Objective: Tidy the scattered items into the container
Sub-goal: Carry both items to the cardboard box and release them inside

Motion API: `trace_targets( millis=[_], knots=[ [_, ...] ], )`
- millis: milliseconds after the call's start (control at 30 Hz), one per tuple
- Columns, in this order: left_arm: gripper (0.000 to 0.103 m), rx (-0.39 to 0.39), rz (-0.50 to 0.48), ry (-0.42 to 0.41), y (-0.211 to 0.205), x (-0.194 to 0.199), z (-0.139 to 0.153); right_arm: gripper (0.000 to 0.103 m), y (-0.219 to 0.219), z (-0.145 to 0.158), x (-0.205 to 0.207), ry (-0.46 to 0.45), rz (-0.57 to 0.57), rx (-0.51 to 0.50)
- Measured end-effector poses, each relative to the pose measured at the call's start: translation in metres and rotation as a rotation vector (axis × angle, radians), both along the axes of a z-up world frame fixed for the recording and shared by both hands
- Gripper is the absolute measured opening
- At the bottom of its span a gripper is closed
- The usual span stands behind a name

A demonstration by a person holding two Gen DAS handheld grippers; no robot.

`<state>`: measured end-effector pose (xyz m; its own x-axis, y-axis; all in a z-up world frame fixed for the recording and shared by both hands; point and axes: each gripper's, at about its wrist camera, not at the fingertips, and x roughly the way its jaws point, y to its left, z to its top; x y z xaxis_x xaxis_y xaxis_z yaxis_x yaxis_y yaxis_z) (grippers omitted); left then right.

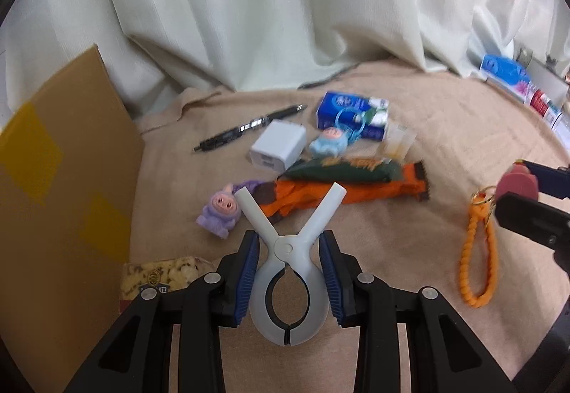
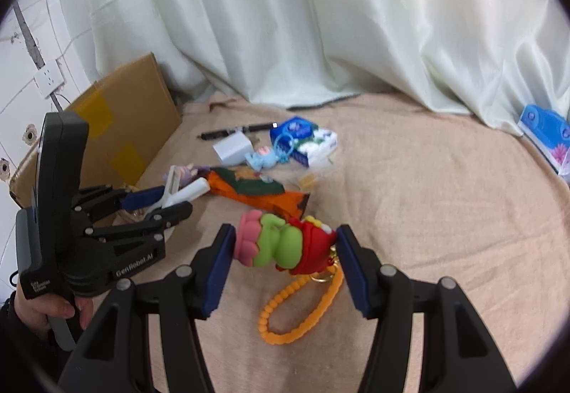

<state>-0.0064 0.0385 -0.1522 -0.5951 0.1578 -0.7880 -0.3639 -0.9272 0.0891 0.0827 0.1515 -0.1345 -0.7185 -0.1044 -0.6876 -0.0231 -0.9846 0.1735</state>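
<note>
The left gripper (image 1: 288,282) is clamping a clip (image 1: 289,272) between its two ribbed blue pads (image 1: 249,272), which are pressing the rounded plastic body from either side. The clip is smooth, pale grey and X-shaped, its two handles pointing away from the camera and its curved jaws meeting near the lens. Beyond it, on a soft beige blanket (image 1: 409,150), items are lying scattered: one black pen (image 1: 249,128), one white boxy charger (image 1: 278,149), one blue tissue pack (image 1: 351,114), two small rubbery pig figures, purple (image 1: 219,211) and blue (image 1: 327,143), and a crumpled orange and green wrapper (image 1: 342,182). A flat brown cardboard box (image 1: 64,179) with yellow tape patches is standing at the left, just beside the gripper. At the right, the right gripper (image 1: 516,193) is showing, with a beaded orange loop (image 1: 479,257) hanging below it.

In the right wrist view, the right gripper (image 2: 285,250) is squeezing a keychain (image 2: 281,243) between its blue pads (image 2: 222,261): a glossy green frog figure with a pink flower base and a red cap, lying crosswise between the fingers. Its bumpy orange strap is dangling underneath from a gold ring. To the left, a hand (image 2: 39,307) is holding the left gripper (image 2: 167,197), the clip (image 2: 178,191) in its fingers, near the cardboard box (image 2: 124,122). The scattered pile is lying well beyond both grippers.
</note>
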Motion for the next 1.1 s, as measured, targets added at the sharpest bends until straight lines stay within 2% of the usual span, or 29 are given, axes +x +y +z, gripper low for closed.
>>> trace_targets(
  millis=[133,300,500,833,1000,1100],
  knots=[
    [0.036,0.057,0.02,0.015,0.001,0.003,0.019,0.062,0.0,0.012,0.002,0.038,-0.011,-0.002],
    [0.036,0.098,0.056,0.027,-0.001,0.001,0.043,0.062,0.003,0.025,0.002,0.062,-0.027,-0.002],
    [0.036,0.139,0.077,0.035,-0.005,-0.003,0.077,0.062,0.007,0.054,0.003,0.103,-0.041,-0.001],
    [0.036,0.175,0.163,0.133,-0.048,-0.013,0.163,0.062,-0.011,0.137,-0.014,0.24,0.024,0.032],
    [0.036,0.177,0.223,0.199,-0.092,-0.013,0.213,0.062,-0.047,0.189,-0.031,0.325,0.109,0.061],
    [0.036,0.178,0.272,0.222,-0.125,-0.015,0.233,0.062,-0.075,0.213,-0.043,0.357,0.173,0.056]
  ],
)
